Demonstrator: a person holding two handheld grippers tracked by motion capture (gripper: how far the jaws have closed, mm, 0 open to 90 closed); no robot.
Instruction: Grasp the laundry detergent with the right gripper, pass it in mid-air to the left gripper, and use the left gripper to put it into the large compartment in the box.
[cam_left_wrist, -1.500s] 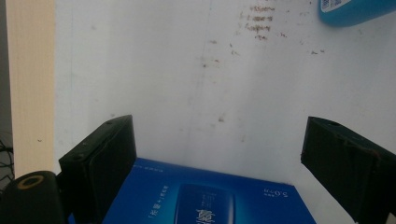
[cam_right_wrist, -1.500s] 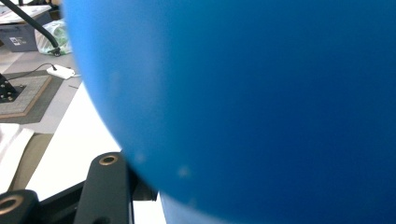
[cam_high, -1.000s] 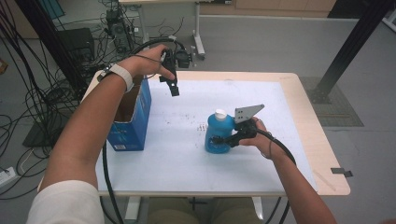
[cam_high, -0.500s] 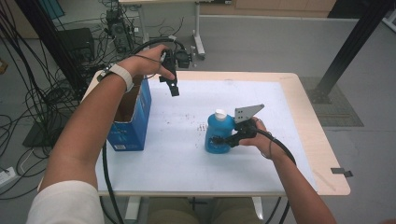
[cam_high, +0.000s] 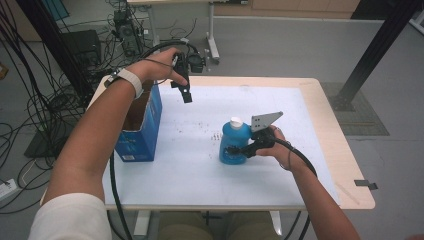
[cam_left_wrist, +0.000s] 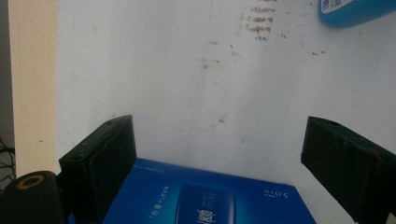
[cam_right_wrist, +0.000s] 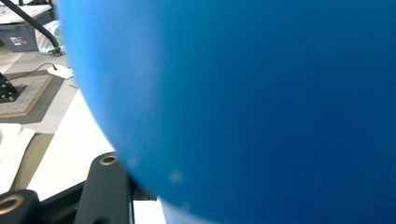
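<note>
- The blue bottle (cam_high: 234, 145) with a white cap stands upright near the middle of the white table (cam_high: 200, 165).
- The right gripper (cam_high: 239, 150) is clamped around the bottle's body.
- The left gripper (cam_high: 185, 93) hangs above the table's far left part, jaws spread apart and holding nothing.
- An open blue carton (cam_high: 142, 131) stands by the left edge.

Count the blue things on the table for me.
2: a box at the table's left edge, and a bottle near the middle, at the right gripper. None looks hidden.
</note>
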